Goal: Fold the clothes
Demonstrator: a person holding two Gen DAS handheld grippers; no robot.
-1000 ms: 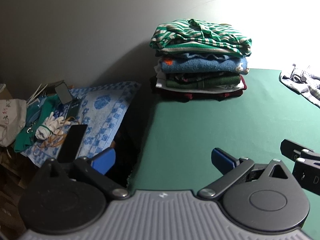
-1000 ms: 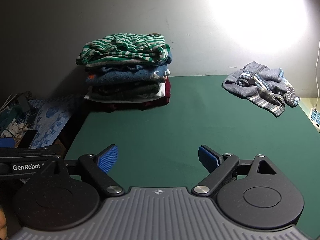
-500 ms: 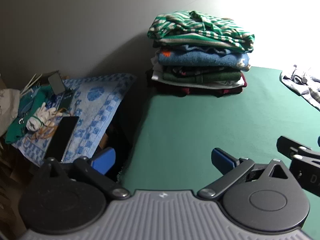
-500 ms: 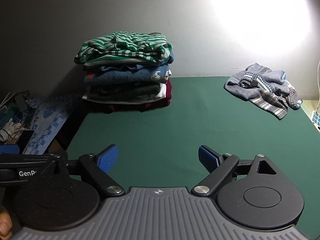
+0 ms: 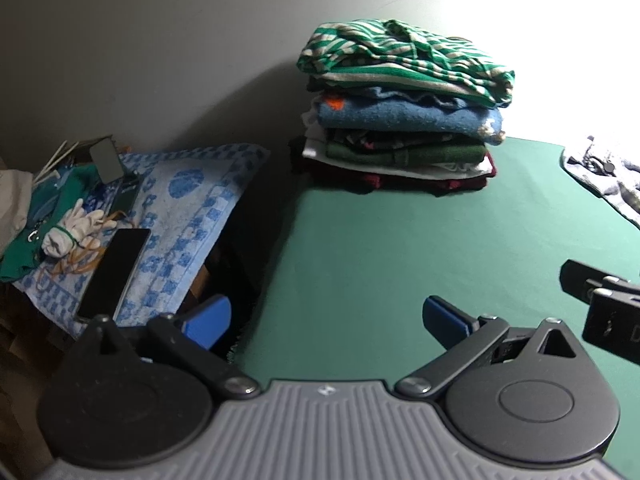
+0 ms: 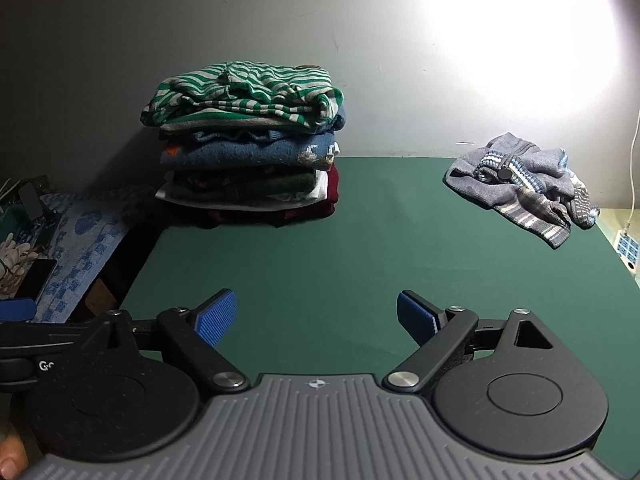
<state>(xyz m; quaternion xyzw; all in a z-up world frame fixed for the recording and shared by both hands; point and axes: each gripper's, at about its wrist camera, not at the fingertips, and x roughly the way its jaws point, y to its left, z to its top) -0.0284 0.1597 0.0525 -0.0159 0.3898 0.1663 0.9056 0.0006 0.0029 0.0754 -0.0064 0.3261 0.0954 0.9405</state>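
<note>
Clothes sit in two places on the green table [image 6: 360, 248]: a folded stack [image 6: 248, 140] at the far left corner against the wall, and a crumpled grey striped sweater [image 6: 524, 184] at the far right, near that edge. My right gripper [image 6: 316, 316] hangs over the near middle of the table, jaws spread wide, holding nothing. My left gripper [image 5: 326, 320] is just as wide and empty, straddling the table's left edge, one finger out over the dark gap beside a blue patterned towel [image 5: 180, 216]. Bare cloth lies between both grippers and the clothes.
</note>
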